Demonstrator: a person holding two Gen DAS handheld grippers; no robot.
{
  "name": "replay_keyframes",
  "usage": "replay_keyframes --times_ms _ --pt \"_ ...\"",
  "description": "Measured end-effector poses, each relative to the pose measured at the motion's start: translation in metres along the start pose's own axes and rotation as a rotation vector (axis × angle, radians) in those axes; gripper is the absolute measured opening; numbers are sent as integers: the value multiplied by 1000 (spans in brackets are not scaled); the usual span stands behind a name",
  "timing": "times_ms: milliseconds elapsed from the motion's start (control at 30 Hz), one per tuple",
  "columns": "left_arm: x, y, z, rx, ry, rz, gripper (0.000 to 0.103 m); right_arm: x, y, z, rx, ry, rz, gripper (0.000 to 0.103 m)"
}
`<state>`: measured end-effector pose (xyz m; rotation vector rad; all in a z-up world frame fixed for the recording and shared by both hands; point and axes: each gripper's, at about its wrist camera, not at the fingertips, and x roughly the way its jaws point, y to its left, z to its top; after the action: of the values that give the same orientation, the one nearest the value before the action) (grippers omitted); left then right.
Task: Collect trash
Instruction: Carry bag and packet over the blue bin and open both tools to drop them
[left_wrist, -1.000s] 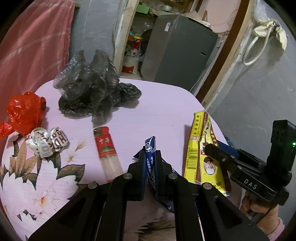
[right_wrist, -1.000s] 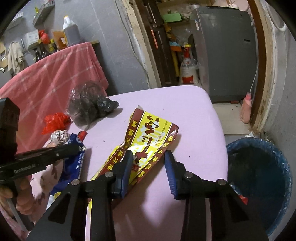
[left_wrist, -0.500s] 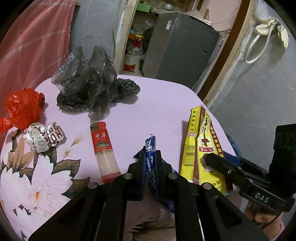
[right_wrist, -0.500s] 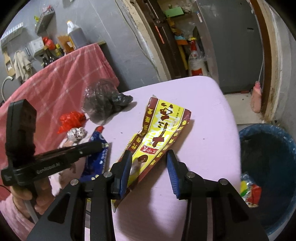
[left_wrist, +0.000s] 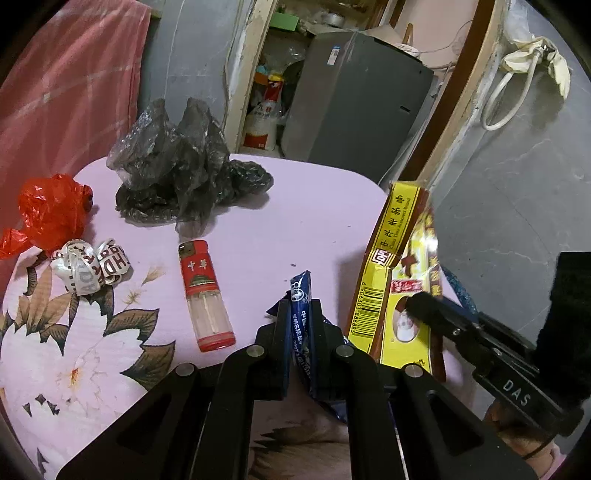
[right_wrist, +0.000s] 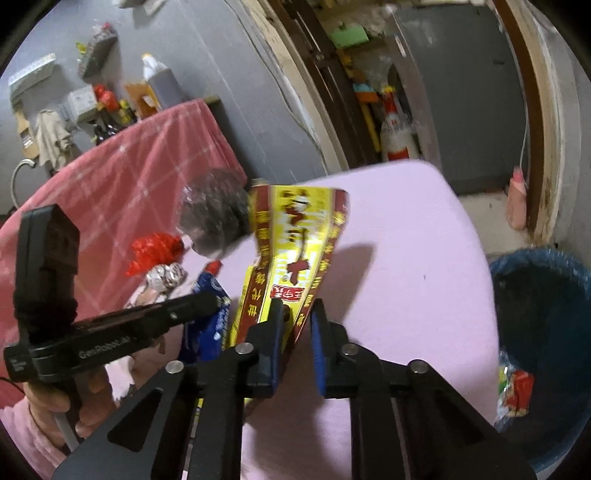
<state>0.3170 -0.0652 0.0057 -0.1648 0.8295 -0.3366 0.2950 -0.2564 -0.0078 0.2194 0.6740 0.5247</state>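
Both tongs carry litter above a pink, flower-printed desk: the left tongs (left_wrist: 299, 314) are pressed together on a blue wrapper (left_wrist: 301, 295) near the desk's near edge, while the right tongs (right_wrist: 295, 325) pinch the lower end of a yellow-and-red snack bag (right_wrist: 295, 243), lifted and tilted off the surface toward the right edge. The step in hand appears to be the carry to the blue bin (right_wrist: 546, 332), which stands on the floor just off the desk's right edge and already holds some wrappers. The next move likely calls for swinging the yellow bag out past that edge, over the bin's mouth, before the grip is let go; the limp foil could flop or catch the rim. Left on the desk are a red lighter (left_wrist: 203, 291) near the middle, a crumpled black plastic bag (left_wrist: 181, 181) at the far edge, and a red bag (left_wrist: 51, 210) and a wad of printed paper (left_wrist: 88, 266) along the left edge.
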Motion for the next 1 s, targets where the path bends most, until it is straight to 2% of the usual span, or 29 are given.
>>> replay_keyframes --times_ms 233,467,767,1000 --pt "-4 -20 2 9 -26 -23 6 -23 15 2 -136 -100 -120 6" --pt "4 -55 5 41 -50 -51 5 -46 2 5 -201 -171 -258 5" --pt "16 -117 12 112 -108 -94 5 -90 -43 7 -168 -254 -406 5" --pt "43 -162 20 141 -125 -115 5 -120 -90 5 -102 -294 -524 5"
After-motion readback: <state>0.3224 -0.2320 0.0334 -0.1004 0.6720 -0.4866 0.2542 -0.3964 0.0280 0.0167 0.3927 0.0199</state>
